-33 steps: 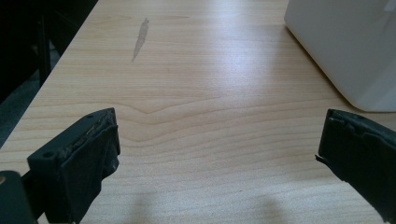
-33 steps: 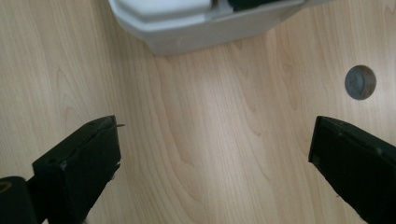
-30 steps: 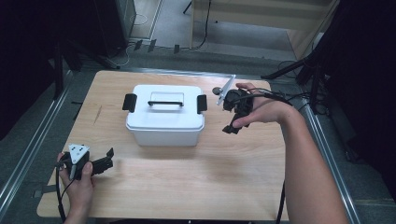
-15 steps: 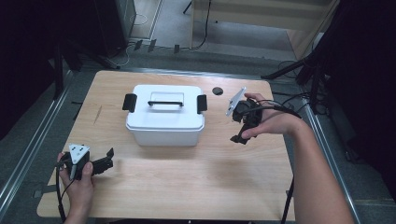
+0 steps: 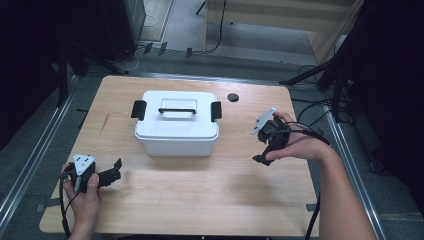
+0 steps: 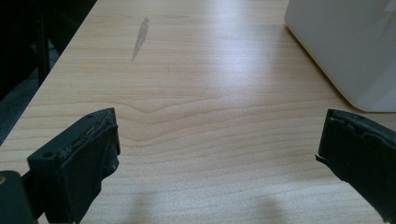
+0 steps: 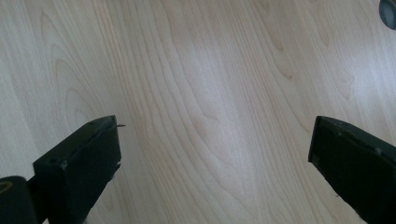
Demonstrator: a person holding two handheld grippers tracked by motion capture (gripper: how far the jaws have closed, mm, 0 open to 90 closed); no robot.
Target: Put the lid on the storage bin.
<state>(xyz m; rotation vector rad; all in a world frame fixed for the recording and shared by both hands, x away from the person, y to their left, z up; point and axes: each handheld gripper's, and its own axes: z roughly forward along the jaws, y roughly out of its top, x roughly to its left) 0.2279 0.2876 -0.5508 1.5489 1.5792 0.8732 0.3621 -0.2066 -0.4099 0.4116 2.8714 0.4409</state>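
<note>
A white lidded box (image 5: 176, 125) with a black handle (image 5: 177, 110) and black side clasps stands mid-table; its wall also shows at the upper right of the left gripper view (image 6: 345, 46). My left gripper (image 5: 115, 170) rests near the front left corner, pointing toward the box, open with bare wood between its jaws (image 6: 219, 140). My right gripper (image 5: 262, 149) is held to the right of the box, apart from it and tilted down at the tabletop. It is open too, holding nothing (image 7: 215, 140).
A small black disc (image 5: 232, 97) lies on the wooden table (image 5: 210, 200) behind the box's right end, and its edge shows in the right gripper view (image 7: 388, 9). Metal rails run along both table sides. Cables trail off to the right.
My right gripper has drawn away from the box's right clasp, moving right and toward the person. The left gripper and the box have stayed put.
</note>
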